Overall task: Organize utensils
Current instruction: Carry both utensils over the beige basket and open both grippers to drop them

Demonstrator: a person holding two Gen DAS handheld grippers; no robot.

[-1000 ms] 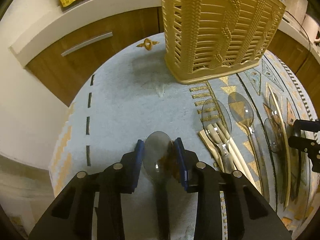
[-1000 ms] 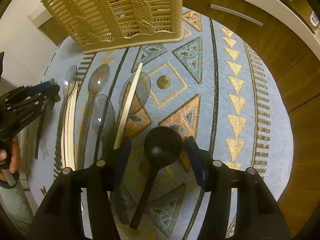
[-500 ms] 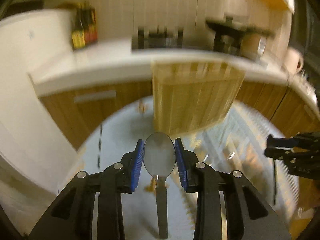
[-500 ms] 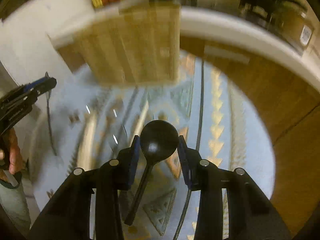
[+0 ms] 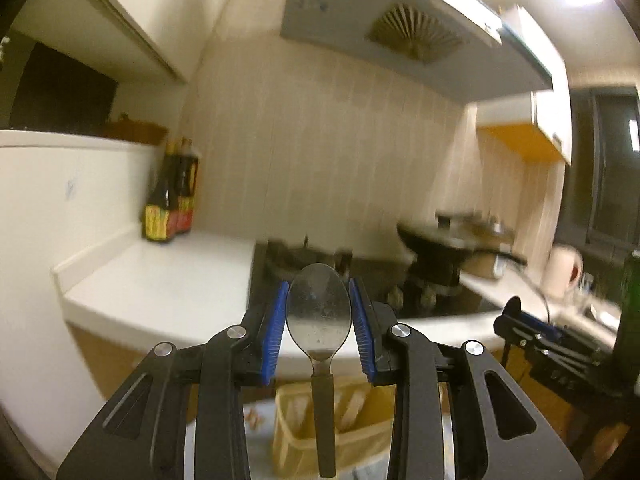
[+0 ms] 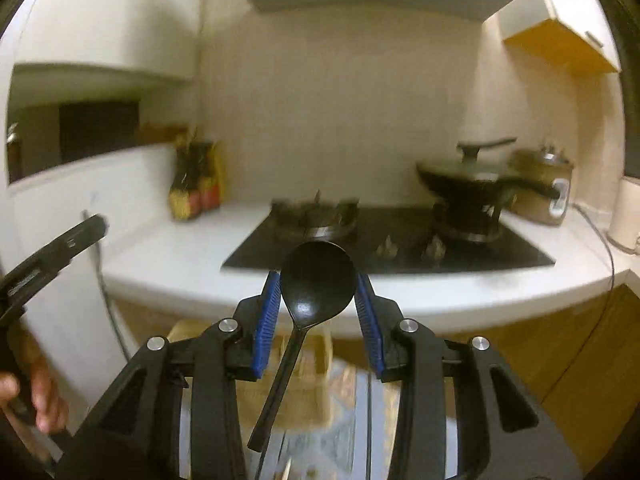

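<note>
With the left gripper (image 5: pixel 319 312) pinching a metal spoon (image 5: pixel 319 312) and the right gripper (image 6: pixel 318 294) pinching a black spoon (image 6: pixel 318 280), both are mid-carry and next need lowering handle-first into the yellow basket (image 5: pixel 296 436).

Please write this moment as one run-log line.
left gripper: shut on metal spoon | right gripper: just closed on black spoon | both lifted above utensil basket

The metal spoon (image 5: pixel 319 316) is showing a dull, speckled sheen, while the black spoon (image 6: pixel 318 284) is gleaming like glossy plastic (one bright highlight in its bowl). Behind the black spoon, the hob (image 6: pixel 400 246) is looking glassy and the white counter (image 6: pixel 168 256) smooth.
</note>
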